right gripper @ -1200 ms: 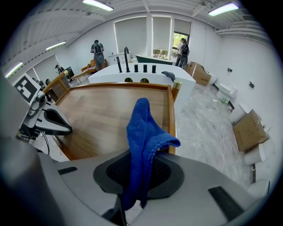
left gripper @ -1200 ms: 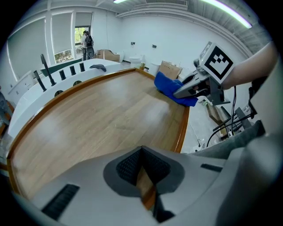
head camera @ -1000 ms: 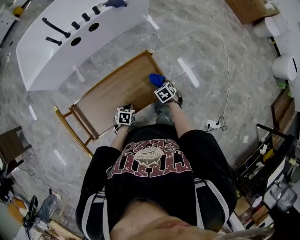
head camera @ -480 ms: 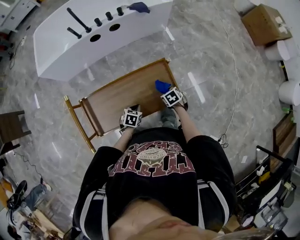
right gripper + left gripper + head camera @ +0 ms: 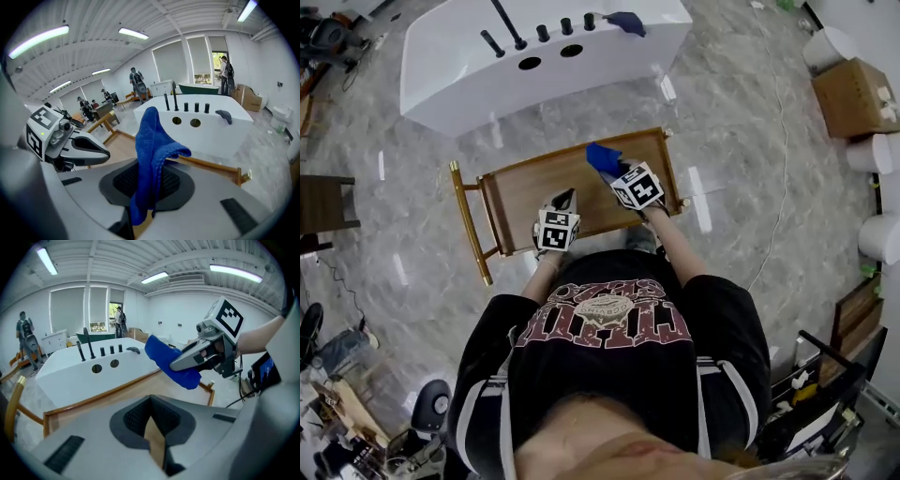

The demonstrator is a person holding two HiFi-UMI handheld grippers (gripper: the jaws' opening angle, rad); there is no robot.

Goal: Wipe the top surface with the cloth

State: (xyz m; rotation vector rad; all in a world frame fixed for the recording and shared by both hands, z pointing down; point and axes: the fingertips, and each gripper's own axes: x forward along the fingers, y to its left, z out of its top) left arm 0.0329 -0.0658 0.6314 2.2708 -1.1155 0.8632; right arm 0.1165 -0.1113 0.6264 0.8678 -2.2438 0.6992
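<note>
Head view: a person stands over a wooden surface [image 5: 525, 192] with a raised rim and a gold frame, on a grey marbled floor [image 5: 750, 141]. The left gripper [image 5: 565, 199] lies over the near edge of the wood, its marker cube toward the person. The right gripper [image 5: 615, 172] reaches further in, to the right of the left one, and the blue cloth [image 5: 600, 155] bunches out past its tip, over the far half of the surface. Beyond the surface stands a white unit [image 5: 459, 66] with black taps and two round holes.

Left gripper view: the left gripper [image 5: 151, 401] has its fingers clenched, tips together, with nothing between them; only a sliver of wood shows through the narrow slit behind the tips. Ahead and to the right, the right gripper [image 5: 180, 363] holds the cloth [image 5: 161, 355] above the surface [image 5: 140, 387]; whether the cloth touches the wood cannot be told. The white unit [image 5: 70, 376] stands behind.

Right gripper view: the right gripper [image 5: 150, 171] has its fingers clamped on the cloth [image 5: 149, 140], which sticks up out of them in a folded peak. The left gripper [image 5: 96, 149] sits just to the left, over the surface [image 5: 115, 146]. The white unit [image 5: 211, 136] is beyond, with people standing far back in the room
</note>
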